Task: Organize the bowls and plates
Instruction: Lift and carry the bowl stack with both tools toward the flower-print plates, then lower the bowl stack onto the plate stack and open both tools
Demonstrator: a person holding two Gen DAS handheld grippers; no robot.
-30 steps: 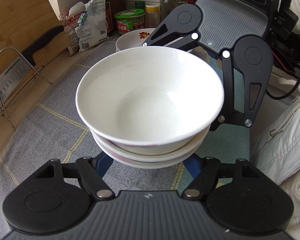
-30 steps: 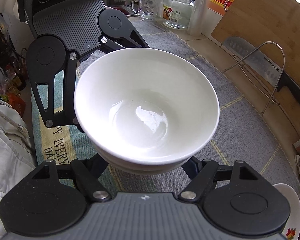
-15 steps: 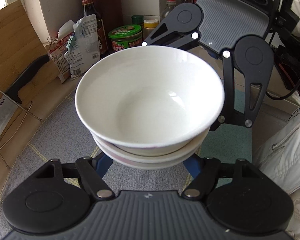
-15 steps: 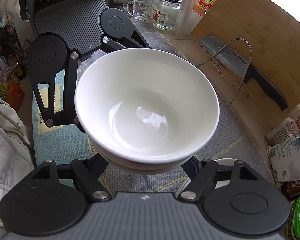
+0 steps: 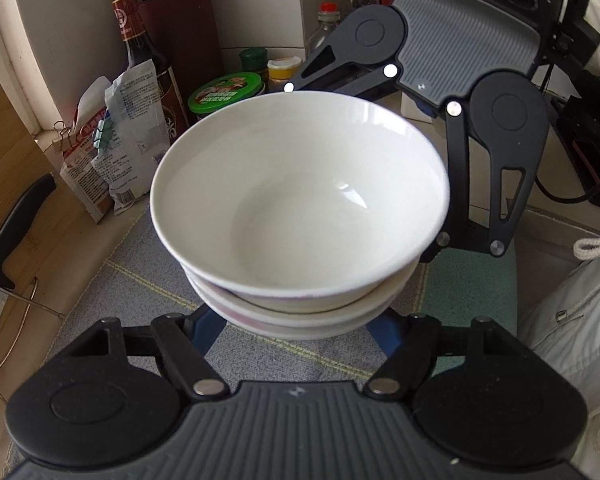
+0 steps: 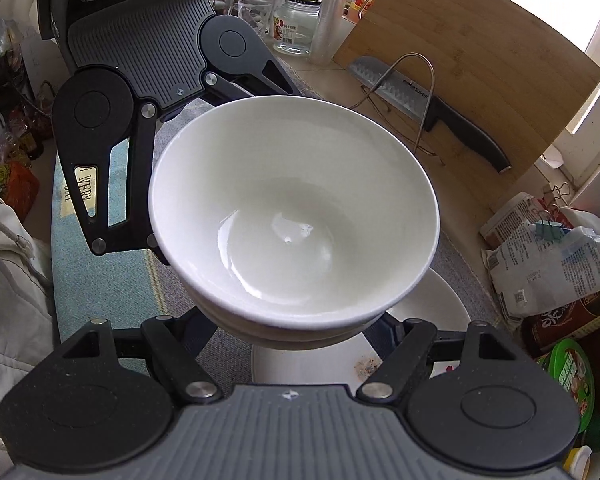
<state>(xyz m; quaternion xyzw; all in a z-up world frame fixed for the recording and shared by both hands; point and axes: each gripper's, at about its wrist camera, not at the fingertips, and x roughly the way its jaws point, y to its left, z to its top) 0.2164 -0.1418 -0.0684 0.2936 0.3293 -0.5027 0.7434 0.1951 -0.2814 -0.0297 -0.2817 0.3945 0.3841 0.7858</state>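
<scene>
My left gripper (image 5: 300, 328) squeezes the stack of bowls (image 5: 300, 204) from the 6 o'clock side. My right gripper (image 5: 364, 168) squeezes it from 1 o'clock. The bowls hang in the air above a white plate (image 6: 432, 320).

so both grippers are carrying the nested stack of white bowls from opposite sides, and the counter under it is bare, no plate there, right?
Not bare. The right wrist view shows a white plate on the mat right under the stack of white bowls. The rest holds: left gripper and right gripper grip the stack from opposite sides.
</scene>
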